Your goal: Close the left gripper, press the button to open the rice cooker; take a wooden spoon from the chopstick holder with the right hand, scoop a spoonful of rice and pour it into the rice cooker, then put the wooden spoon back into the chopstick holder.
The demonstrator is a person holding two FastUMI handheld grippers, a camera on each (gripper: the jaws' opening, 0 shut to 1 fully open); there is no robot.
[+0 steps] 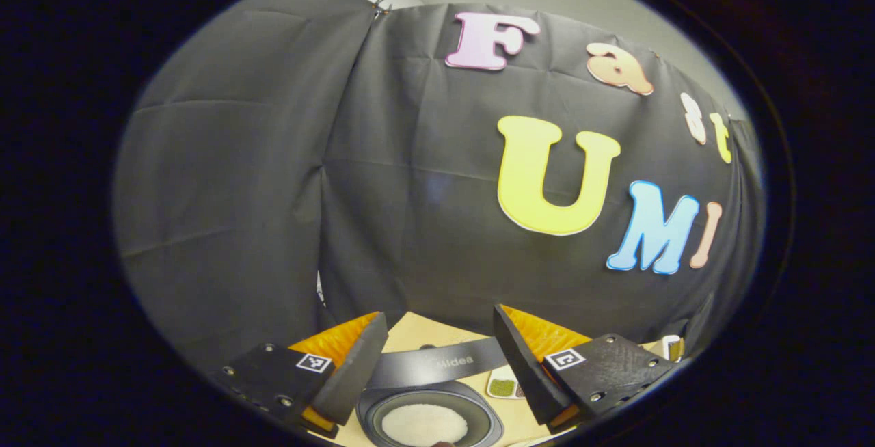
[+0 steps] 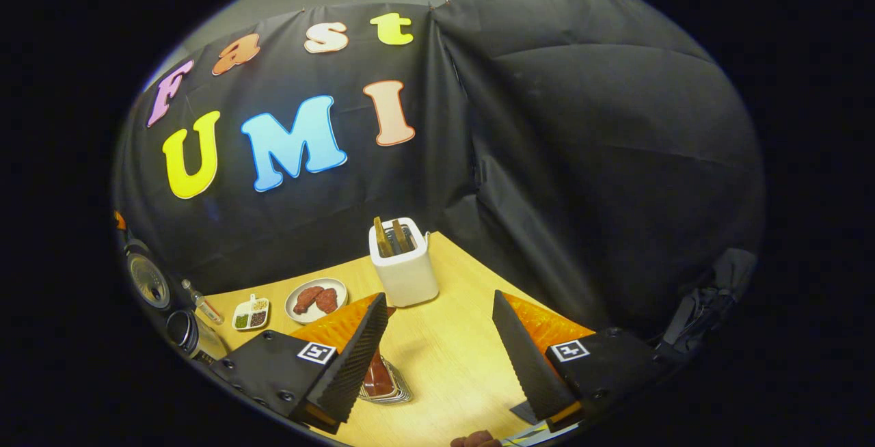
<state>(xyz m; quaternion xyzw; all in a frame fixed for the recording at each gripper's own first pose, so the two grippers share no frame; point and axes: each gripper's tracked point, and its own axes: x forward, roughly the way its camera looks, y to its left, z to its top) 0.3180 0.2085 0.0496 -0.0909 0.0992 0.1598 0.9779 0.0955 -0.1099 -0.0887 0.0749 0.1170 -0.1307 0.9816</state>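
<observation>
Left claw released, hanging above the open rice cooker with white rice inside. Right claw released over the table; chopstick holder beyond, probably holding wooden spoons.

White chopstick holder, pale wood table, white rice.

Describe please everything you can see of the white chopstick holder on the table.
The chopstick holder is a white, boxy container with rounded corners, looking like smooth ceramic or plastic. It stands upright on the wooden table, near the black cloth wall. Two wooden handles stick out of its open top. Nothing else touches it.
</observation>
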